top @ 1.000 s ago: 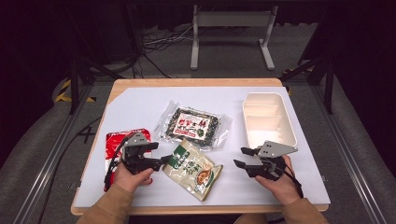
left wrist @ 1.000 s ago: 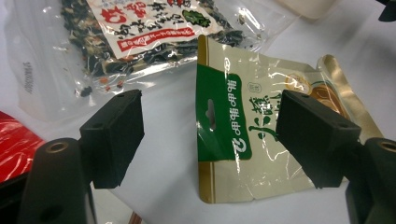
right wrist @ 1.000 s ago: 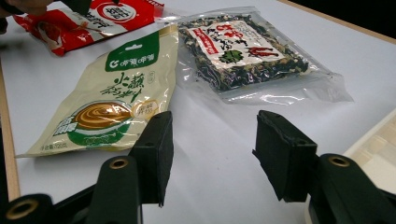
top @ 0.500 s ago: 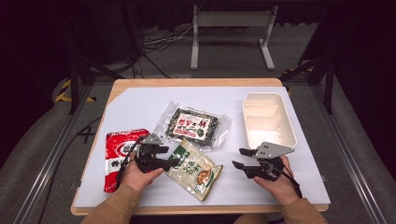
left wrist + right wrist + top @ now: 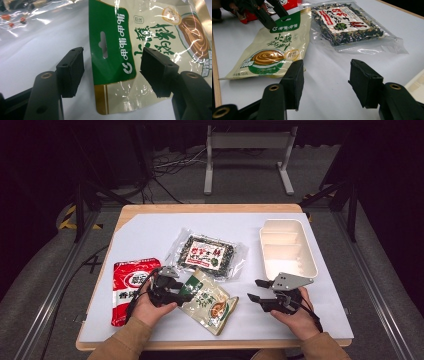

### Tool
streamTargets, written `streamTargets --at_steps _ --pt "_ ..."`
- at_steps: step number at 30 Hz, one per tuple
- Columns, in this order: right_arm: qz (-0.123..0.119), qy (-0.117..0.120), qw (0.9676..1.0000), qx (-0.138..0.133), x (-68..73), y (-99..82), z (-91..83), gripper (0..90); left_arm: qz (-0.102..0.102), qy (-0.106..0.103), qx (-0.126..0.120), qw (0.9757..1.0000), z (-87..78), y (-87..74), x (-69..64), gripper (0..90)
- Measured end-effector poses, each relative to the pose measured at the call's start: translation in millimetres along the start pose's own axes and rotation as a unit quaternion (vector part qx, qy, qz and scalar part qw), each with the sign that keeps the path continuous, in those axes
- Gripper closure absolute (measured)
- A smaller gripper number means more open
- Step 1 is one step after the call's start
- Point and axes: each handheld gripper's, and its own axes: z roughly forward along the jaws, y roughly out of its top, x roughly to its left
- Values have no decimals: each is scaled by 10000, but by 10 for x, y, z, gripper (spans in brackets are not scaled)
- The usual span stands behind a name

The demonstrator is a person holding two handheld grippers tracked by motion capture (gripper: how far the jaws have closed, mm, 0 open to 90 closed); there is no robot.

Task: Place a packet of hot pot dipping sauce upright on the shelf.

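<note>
A beige sauce packet with a green header (image 5: 210, 302) lies flat near the table's front. My left gripper (image 5: 189, 287) is low over it. Its jaws straddle the green header (image 5: 112, 50) with a gap on each side, and they have just been closing. The left gripper's pads (image 5: 72, 70) do not press on the packet. Right of the packet, my right gripper (image 5: 254, 289) hovers open over bare white table with nothing between its jaws (image 5: 327, 80). From the right gripper view the packet (image 5: 272, 50) lies ahead on the left, with the left gripper's fingers (image 5: 263, 16) at its top.
A red packet (image 5: 127, 287) lies left of my left hand. A clear bag of dark dried food (image 5: 207, 255) (image 5: 347, 23) sits behind the beige packet. A white compartment tray (image 5: 287, 250) stands at the right, just beyond the right gripper.
My left gripper has moved right from over the red packet to the beige packet's green top and dropped lower, and its jaws have narrowed. The right gripper has stayed put.
</note>
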Motion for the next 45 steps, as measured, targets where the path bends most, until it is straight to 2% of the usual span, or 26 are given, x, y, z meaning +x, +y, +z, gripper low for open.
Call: streamTargets --at_steps 2,4,8,11,13,15,20,21,25,26,27,32,38,41,45 --pt "-6 5 10000 -2 0 0 1 450 23 -63 58 10000 13 2 6 358" --pt "1 13 10000 -2 3 -1 2 447 -55 -111 131 9998 26 4 14 333" --pt "-12 21 10000 8 8 -2 11 439 -51 -117 145 9998 25 2 10 325" --pt "-28 24 10000 12 12 -1 14 436 48 -101 139 9998 25 4 4 336" --pt "-34 25 10000 10 12 -2 14 435 96 -112 166 9998 21 4 -13 376" --pt "-44 27 10000 9 10 -2 15 441 143 -4 224 9996 16 9 -31 436" --pt "-127 18 9999 23 18 -4 18 448 162 126 164 9997 -19 5 -42 521" --pt "-137 13 9999 23 18 -4 19 448 180 153 145 9996 -32 6 -48 560" --pt "-131 27 9999 12 16 -4 17 447 282 262 108 9992 -74 18 -92 596" --pt "-130 31 9999 12 17 -3 17 446 249 227 82 9994 -86 19 -108 607" --pt "-133 34 9999 14 17 -3 18 445 316 206 71 9993 -99 26 -111 613" --pt "-133 46 9999 14 17 -3 19 444 348 67 -34 9994 -143 41 -173 614" --pt "-129 70 9999 -1 18 -2 18 444 413 -271 -95 9987 -183 61 -248 615" --pt "-93 151 9998 -89 16 1 8 444 485 -576 -10 9972 -152 65 -276 618" --pt "-103 166 9998 -102 20 3 6 444 546 -555 111 9969 -109 62 -306 622"
